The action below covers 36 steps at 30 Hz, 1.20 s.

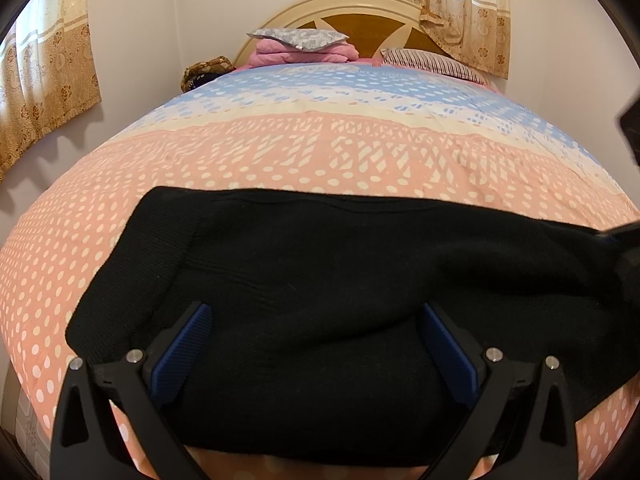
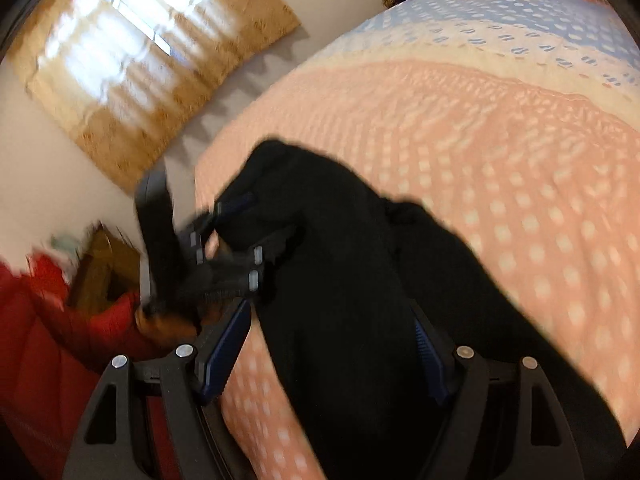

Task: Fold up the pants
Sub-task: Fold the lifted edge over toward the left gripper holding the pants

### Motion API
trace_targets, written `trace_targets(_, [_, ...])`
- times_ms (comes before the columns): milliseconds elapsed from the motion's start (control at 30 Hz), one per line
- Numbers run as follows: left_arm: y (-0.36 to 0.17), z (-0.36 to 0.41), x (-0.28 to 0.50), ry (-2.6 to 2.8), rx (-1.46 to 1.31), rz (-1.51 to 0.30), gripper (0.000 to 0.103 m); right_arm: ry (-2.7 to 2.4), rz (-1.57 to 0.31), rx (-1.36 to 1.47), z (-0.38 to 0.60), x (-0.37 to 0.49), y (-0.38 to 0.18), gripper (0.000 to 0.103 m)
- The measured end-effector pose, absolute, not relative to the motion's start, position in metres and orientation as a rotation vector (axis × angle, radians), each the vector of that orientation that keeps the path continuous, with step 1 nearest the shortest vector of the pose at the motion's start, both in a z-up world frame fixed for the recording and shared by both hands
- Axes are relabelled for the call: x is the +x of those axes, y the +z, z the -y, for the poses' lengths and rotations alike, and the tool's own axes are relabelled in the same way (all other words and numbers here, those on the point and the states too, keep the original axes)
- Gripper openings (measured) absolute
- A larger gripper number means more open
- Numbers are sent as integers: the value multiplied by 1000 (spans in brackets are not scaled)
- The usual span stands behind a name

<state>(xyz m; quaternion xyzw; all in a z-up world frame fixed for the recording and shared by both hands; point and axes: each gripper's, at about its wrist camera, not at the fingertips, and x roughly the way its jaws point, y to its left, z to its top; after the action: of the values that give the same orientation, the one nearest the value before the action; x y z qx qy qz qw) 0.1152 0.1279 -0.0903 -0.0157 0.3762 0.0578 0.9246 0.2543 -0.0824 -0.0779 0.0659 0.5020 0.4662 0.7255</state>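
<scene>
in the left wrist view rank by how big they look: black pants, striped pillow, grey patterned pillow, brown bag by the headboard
1. black pants, by far the largest, though nearest the camera
2. striped pillow
3. grey patterned pillow
4. brown bag, partly hidden by the bed

The two pillows look close; distance makes it unsure.

Matt black knit pants on a smooth printed cloth bedspread.

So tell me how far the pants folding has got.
Done: the black pants lie doubled across the bedspread. In hand: both the left gripper and the right gripper are open over the cloth, neither gripping. Left: probably another fold; the bundle is long.
</scene>
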Motion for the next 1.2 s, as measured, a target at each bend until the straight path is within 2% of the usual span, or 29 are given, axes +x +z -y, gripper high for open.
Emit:
trace_targets(100, [-90, -127, 115, 119, -32, -772, 103, 1063, -1171, 229, 57, 276, -96, 78])
trace_targets(300, [-90, -128, 115, 113, -30, -769, 103, 1100, -1171, 197, 7, 288, -99, 78])
trace_targets(467, [-91, -126, 115, 106, -15, -771, 103, 1010, -1089, 303, 23, 318, -92, 77])
trace_targets(567, [-92, -125, 115, 104, -4, -773, 103, 1032, -1149, 468, 41, 341, -99, 75])
trace_targets(633, [-92, -124, 115, 102, -1, -771, 103, 1040, -1199, 564, 50, 352, -110, 67])
trace_targets(700, [-93, -125, 116, 101, 0, -771, 103, 1065, -1254, 625, 58, 361, -119, 55])
trace_targets(833, [-93, -125, 117, 101, -1, -770, 103, 1052, -1298, 649, 82, 365, -115, 53])
trace_targets(967, [-94, -125, 117, 104, 0, -768, 103, 720, -1076, 431, 123, 344, -68, 55])
trace_targets(1000, [-94, -125, 117, 104, -1, -768, 103, 718, -1038, 417, 126, 333, -59, 52])
trace_targets(1033, [-94, -125, 117, 105, -1, -767, 103, 731, -1013, 395, 126, 324, -53, 46])
trace_targets(1067, [-94, -125, 117, 105, 0, -767, 103, 744, -992, 329, 118, 307, -45, 30])
trace_targets(1100, [-94, -125, 116, 105, 1, -766, 103, 745, -993, 275, 110, 296, -43, 21])
trace_targets(1200, [-95, -125, 116, 106, 3, -764, 103, 760, -997, 157, 82, 272, -46, 20])
